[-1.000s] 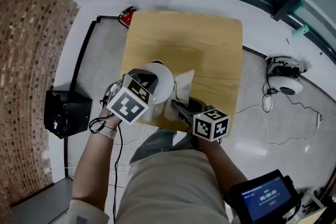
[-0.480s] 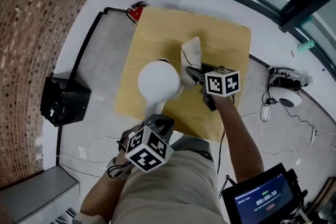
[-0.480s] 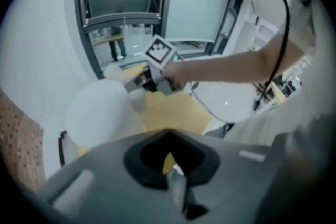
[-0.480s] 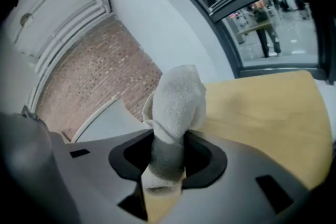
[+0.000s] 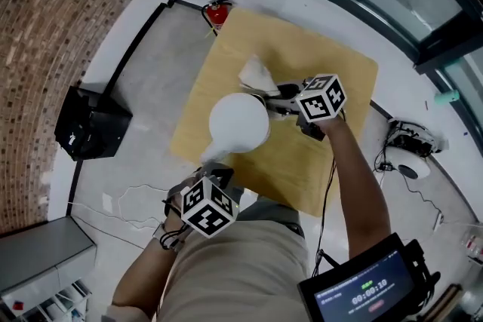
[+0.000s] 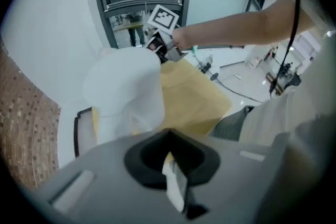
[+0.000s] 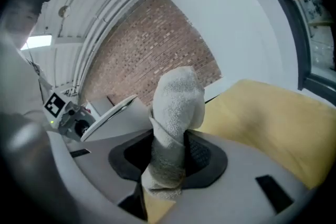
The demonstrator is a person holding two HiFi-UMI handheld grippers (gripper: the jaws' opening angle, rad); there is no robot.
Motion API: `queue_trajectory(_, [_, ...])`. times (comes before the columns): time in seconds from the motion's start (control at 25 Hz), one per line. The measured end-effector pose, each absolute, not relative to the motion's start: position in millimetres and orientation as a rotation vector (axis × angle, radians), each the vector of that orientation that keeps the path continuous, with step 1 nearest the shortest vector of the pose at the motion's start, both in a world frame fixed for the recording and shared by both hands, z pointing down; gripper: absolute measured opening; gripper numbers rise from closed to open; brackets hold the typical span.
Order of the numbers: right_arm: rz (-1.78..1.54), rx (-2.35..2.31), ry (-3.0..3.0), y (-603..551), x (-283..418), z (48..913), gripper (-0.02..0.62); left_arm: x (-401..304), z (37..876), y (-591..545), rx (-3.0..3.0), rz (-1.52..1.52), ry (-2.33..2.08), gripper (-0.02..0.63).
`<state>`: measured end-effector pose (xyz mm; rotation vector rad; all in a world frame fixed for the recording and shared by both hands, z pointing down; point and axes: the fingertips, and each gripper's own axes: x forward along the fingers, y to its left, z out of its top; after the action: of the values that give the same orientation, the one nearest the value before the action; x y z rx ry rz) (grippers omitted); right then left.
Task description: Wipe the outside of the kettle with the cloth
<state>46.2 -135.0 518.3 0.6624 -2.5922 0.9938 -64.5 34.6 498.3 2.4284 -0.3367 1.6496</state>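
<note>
The white kettle (image 5: 238, 123) stands on the wooden table (image 5: 332, 64), left of its middle. My right gripper (image 5: 266, 96) reaches in from the right, just behind the kettle's far right side. It is shut on the white cloth (image 5: 255, 74), which sticks up out of the jaws as a thick roll (image 7: 176, 107). Whether the cloth touches the kettle I cannot tell. My left gripper (image 5: 217, 171) hangs at the table's near edge, just short of the kettle, pointing steeply down. Its jaws are shut with nothing in them. The left gripper view shows the kettle (image 6: 126, 92) ahead of these jaws.
A red fire extinguisher (image 5: 217, 11) stands at the table's far left corner. A black box (image 5: 90, 124) sits on the floor to the left by the brick wall. A white device with cables (image 5: 411, 154) lies on the floor at right. A screen (image 5: 362, 290) shows at bottom right.
My right gripper has carried the cloth from the kettle's near side round to its far right side. My left gripper has left the kettle's top and dropped back to the table's near edge.
</note>
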Motion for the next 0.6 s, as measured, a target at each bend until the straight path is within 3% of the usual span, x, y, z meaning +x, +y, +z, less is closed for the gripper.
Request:
queue_trajectory(0.2, [0.99,0.555,-2.616,-98.7,30.5,514.1,0.151,-93.8,504.0,-11.8,2.389,1.715,-0.521,-0.002])
queue_trajectory(0.6, [1.252,0.755,-2.7,-29.8,3.2,498.9,0.151,-133.1,527.4,-43.3,2.41,2.161,-0.335,0.0])
